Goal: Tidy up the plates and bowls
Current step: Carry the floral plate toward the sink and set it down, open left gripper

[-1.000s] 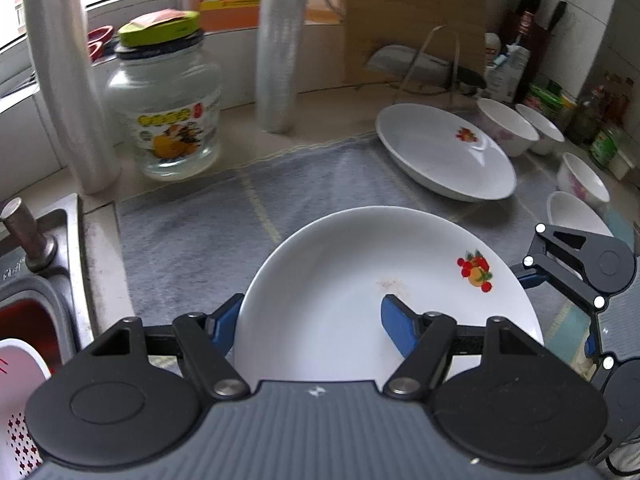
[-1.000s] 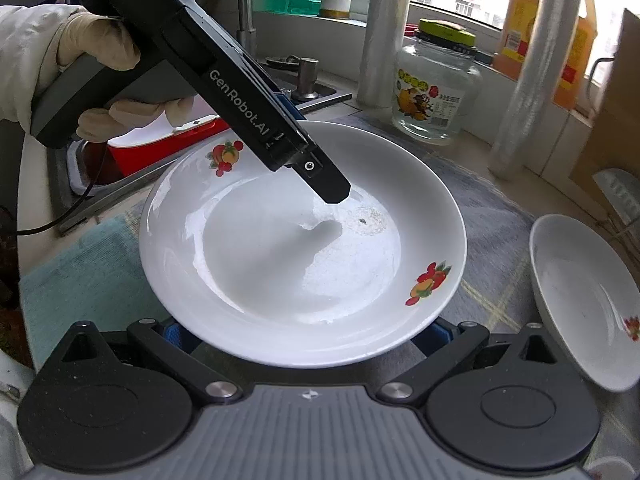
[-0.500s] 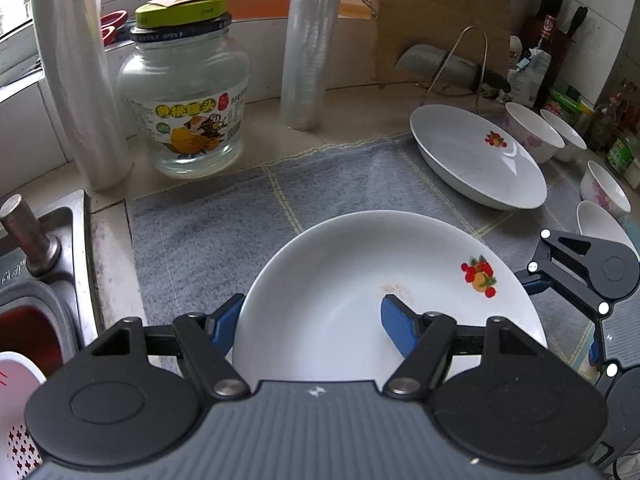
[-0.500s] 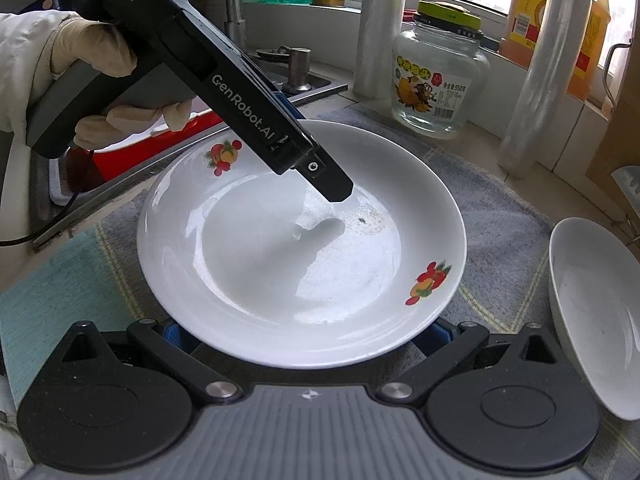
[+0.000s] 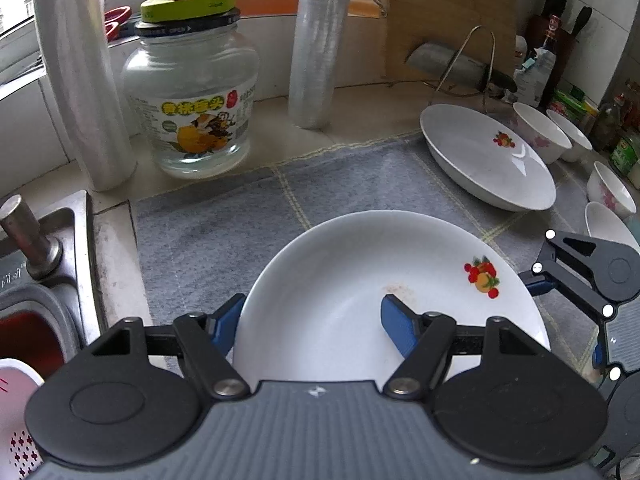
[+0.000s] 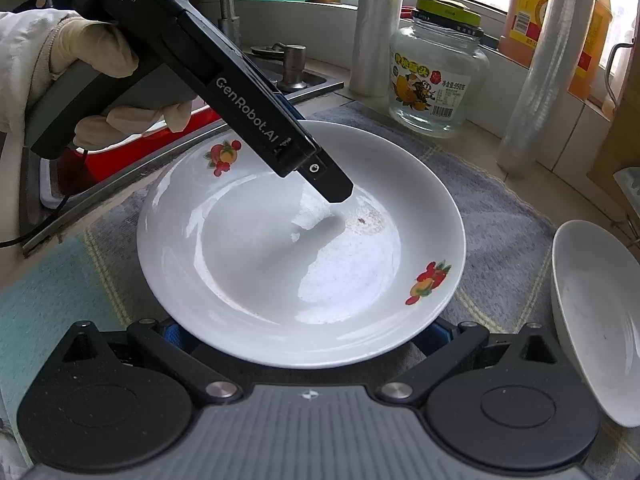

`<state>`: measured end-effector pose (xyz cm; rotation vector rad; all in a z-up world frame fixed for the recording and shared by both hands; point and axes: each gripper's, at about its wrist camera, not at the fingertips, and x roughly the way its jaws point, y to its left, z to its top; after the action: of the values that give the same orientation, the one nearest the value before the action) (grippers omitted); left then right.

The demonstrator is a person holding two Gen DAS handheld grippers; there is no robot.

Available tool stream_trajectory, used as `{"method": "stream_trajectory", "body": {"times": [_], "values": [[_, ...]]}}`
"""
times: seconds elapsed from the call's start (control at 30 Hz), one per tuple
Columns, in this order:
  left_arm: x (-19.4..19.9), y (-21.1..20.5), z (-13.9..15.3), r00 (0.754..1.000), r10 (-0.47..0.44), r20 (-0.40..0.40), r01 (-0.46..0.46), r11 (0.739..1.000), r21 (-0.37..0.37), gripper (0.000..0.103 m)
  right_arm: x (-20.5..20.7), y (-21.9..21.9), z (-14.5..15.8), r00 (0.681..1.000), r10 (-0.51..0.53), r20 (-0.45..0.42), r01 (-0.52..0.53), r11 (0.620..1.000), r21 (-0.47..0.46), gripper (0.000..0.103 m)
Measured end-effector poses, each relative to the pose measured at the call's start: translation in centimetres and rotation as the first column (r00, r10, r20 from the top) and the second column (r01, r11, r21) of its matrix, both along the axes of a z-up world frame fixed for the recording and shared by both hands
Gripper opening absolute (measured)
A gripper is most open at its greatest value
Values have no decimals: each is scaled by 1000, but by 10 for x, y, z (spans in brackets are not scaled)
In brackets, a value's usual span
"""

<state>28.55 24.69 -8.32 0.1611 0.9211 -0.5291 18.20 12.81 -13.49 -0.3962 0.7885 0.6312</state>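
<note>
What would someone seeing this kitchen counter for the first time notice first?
Probably the big white plate with fruit prints, in the middle of the grey mat, with the left gripper clamped over its rim. Next, the second white plate further right on the mat, and the glass jar with a green lid near the window.

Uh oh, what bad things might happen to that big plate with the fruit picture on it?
1. The left gripper pinches the plate only at its near rim, one finger inside and one outside. It might tip or slip out.
2. The second plate and small bowls sit close by on the mat. A swing that way could knock or chip them.
3. The glass jar stands just beyond and might get bumped.
</note>
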Motion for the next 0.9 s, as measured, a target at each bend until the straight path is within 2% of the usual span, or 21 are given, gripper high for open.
{"method": "stream_trajectory", "body": {"times": [0.17,0.3,0.4,0.6,0.77,0.83,0.9], "values": [[-1,2,-1,1000,5,18,-5,1000,12,72,-1,1,0,1000,0,0,0,1000,-11,103],[-8,1,3,998,-1,59,0,1000,21,77,-6,0,2,1000,1,-5,-1,1000,-21,103],[-16,0,10,995,1,101,-4,999,33,84,-10,-5,9,1000,-10,-9,10,1000,-14,103],[-33,-6,30,989,37,142,-42,999,26,84,-25,-20,25,998,-56,-3,56,998,3,103],[-58,-14,54,979,66,193,-67,998,-1,85,-42,-40,47,989,-145,22,143,988,58,103],[-70,-18,63,973,77,219,-74,997,-20,94,-52,-51,56,980,-195,36,192,978,78,103],[-85,-22,71,964,93,247,-82,995,-54,95,-64,-62,65,970,-239,50,233,967,104,103]]}}
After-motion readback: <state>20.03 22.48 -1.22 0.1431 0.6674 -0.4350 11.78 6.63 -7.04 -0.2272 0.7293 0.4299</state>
